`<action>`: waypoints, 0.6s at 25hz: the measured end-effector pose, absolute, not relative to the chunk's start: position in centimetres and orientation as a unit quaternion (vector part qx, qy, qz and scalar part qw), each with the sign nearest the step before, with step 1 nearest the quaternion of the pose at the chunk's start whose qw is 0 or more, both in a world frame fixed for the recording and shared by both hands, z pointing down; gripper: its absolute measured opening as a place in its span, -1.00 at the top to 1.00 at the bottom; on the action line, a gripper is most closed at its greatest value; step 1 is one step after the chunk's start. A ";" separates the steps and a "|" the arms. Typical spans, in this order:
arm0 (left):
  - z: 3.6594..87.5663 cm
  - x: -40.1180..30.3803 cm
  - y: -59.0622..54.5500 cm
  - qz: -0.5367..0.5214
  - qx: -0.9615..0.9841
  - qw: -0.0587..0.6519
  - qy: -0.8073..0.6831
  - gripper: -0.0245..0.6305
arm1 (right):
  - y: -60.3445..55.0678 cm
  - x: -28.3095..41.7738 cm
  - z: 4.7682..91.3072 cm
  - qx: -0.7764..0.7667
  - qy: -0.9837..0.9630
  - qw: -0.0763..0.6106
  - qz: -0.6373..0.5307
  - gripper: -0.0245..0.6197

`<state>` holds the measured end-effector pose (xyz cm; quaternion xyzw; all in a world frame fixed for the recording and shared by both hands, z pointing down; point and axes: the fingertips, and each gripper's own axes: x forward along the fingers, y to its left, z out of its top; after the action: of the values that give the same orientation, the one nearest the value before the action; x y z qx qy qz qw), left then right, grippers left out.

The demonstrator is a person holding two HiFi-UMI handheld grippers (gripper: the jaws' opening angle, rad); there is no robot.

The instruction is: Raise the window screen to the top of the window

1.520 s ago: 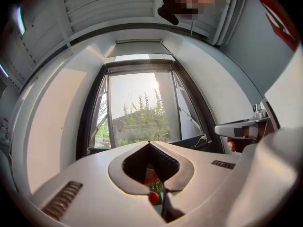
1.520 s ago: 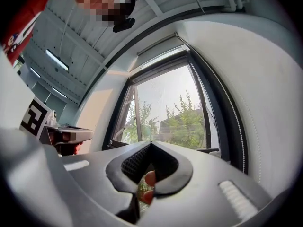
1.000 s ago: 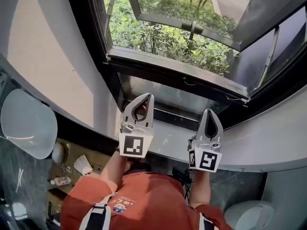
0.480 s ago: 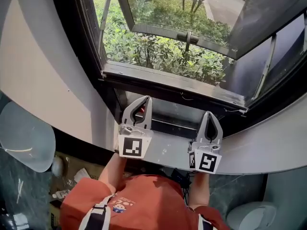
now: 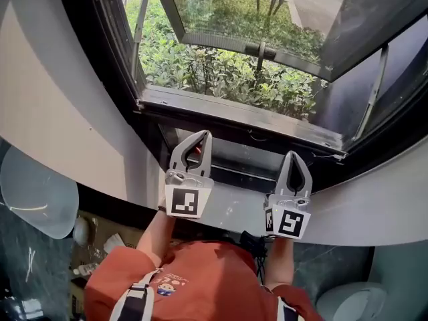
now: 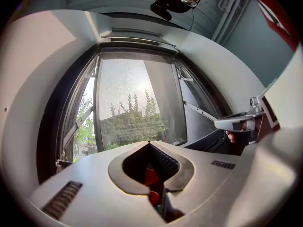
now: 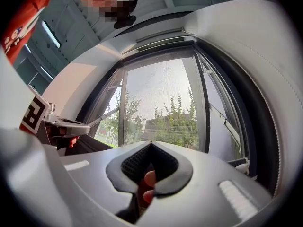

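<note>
A black-framed window (image 5: 234, 116) fills the top of the head view, with its outer pane swung open over green shrubs. In both gripper views a fine mesh screen (image 6: 128, 103) (image 7: 161, 98) spans the middle opening. My left gripper (image 5: 198, 138) points at the window's lower frame, jaws shut with nothing between them; its tips (image 6: 149, 142) meet. To its right, my right gripper (image 5: 295, 156) points the same way, also shut and empty (image 7: 151, 142). Each gripper shows at the edge of the other's view. Neither touches the window.
A pale curved ledge (image 5: 361, 206) runs below the window. A white rounded object (image 5: 37, 192) sits at the left, a cardboard box with small items (image 5: 100, 246) lies on the floor, and a white fixture (image 5: 348, 299) is at the bottom right. The person wears a red shirt (image 5: 194, 279).
Both grippers have drawn nearer to the window's lower frame, and the head view has shifted so the sill sits lower in the picture. Their jaws stayed shut.
</note>
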<state>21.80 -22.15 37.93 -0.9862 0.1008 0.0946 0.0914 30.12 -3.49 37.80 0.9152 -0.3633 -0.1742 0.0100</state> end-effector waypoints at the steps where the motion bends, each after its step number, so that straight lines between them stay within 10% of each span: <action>1: 38.1 21.9 -22.3 0.091 -0.986 0.097 0.101 0.91 | -3.6 30.2 37.9 0.915 -0.365 0.016 -0.172 0.90; 15: 41.2 24.1 -22.6 0.015 -0.952 0.302 0.055 0.70 | -6.5 31.7 40.6 0.869 -0.407 0.237 -0.153 0.89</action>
<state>24.10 -22.63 41.16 -0.9516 0.0551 0.0150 0.3021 31.65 -6.51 40.62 0.8686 -0.4073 -0.1526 0.2374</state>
